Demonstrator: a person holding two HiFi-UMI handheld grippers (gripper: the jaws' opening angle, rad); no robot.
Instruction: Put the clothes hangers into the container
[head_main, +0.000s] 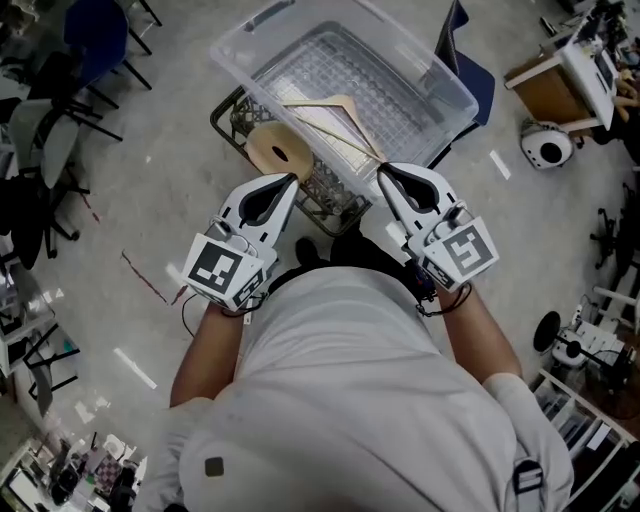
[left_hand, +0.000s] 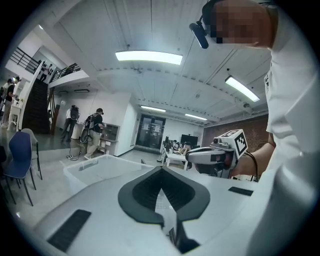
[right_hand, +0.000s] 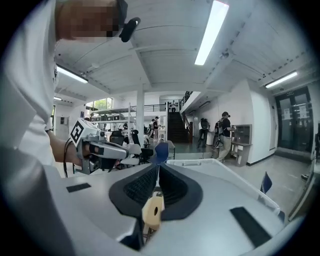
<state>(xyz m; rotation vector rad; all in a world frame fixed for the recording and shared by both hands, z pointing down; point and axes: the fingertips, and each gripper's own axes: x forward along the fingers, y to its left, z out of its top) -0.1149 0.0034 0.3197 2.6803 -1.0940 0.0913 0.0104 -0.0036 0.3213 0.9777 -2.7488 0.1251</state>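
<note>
The left gripper's (left_hand: 160, 169) jaws are sitting closed tip to tip, with nothing between them. The right gripper's (right_hand: 157, 167) jaws are also pressing together. A pale wooden piece (right_hand: 152, 210) with a hole is showing in the slot near their base, and whether it is gripped cannot be told. Both grippers are hovering over a black wire basket (head_main: 335, 195) holding a rounded wooden hanger end (head_main: 278, 150). Just beyond, 1 wooden hanger (head_main: 330, 120) is lying at the near side of the clear container (head_main: 440, 90).
</note>
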